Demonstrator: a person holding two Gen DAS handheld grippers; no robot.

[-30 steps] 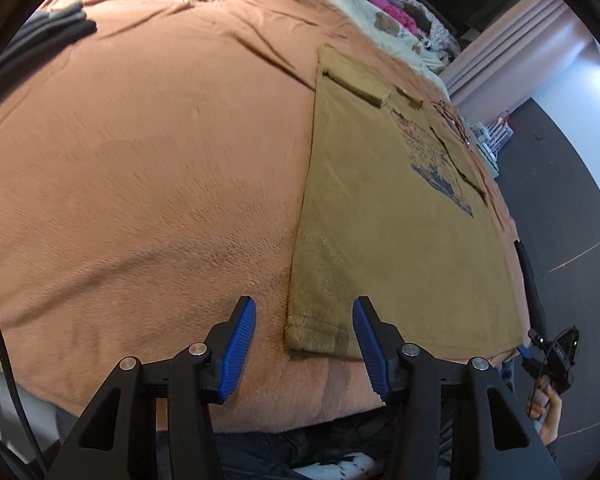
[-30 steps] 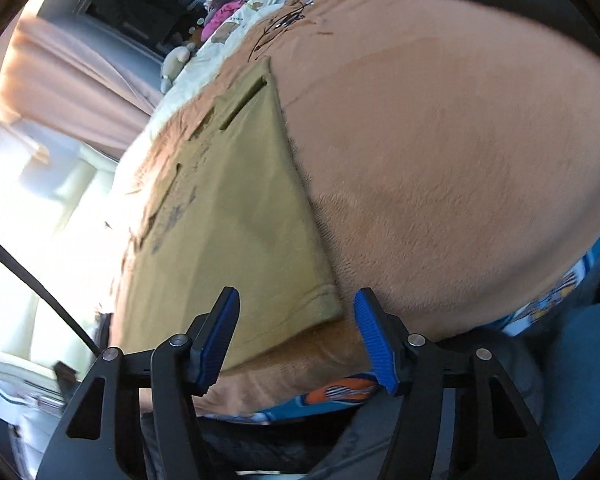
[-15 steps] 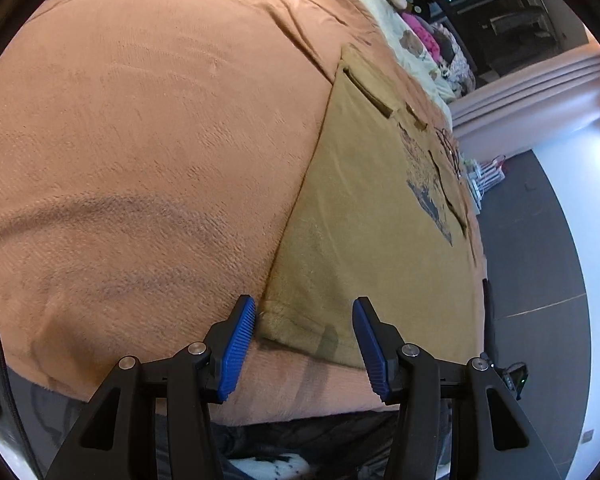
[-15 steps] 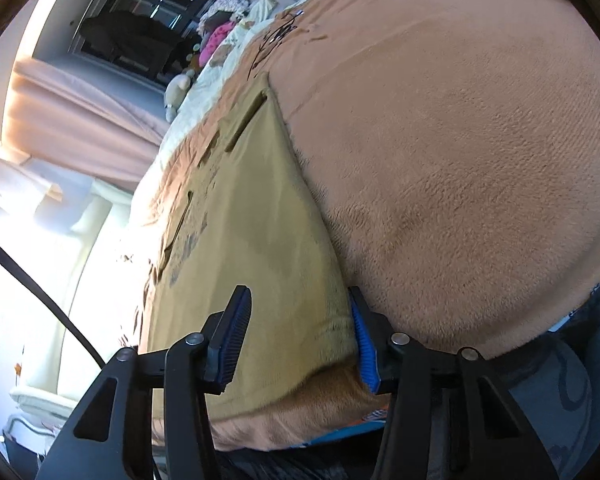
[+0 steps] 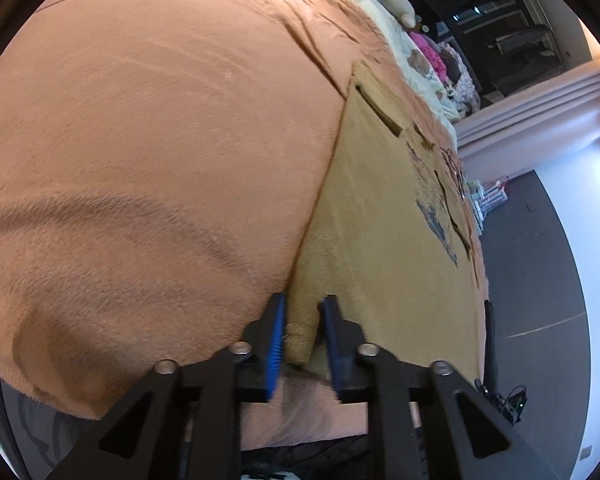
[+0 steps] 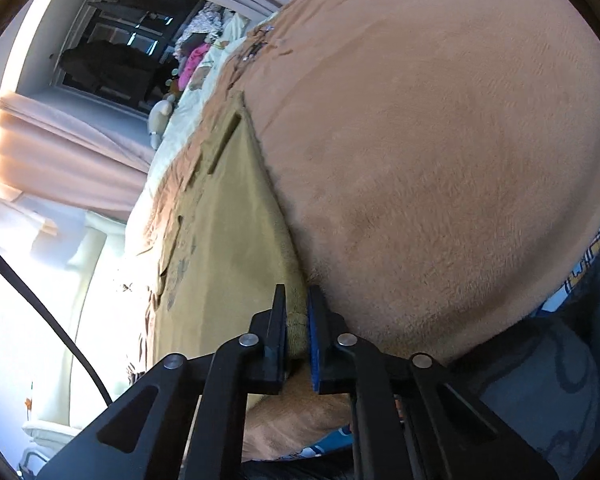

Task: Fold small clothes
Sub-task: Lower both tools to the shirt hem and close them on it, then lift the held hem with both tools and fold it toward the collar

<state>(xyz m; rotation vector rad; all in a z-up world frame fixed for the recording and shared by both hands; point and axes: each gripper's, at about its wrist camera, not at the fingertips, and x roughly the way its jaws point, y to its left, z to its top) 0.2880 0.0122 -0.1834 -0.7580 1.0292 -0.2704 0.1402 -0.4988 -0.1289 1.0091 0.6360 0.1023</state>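
no text can be read. the shirt [image 5: 384, 216] has a dark print [image 5: 436, 216] toward 3 o'clock, too blurred to tell letters. the cloth [image 6: 580, 276] at 4 o'clock shows marks, illegible.

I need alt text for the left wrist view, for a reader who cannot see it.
The left gripper is closing on the near corner of a tan shirt, with the cloth bunched between its blue pads. The shirt lies flat on an orange blanket.

An orange blanket [image 5: 148, 152] covers the bed. At the far end lie a plush toy [image 5: 398, 6] and pink clothes [image 5: 430, 54], near pale curtains [image 6: 60, 160].
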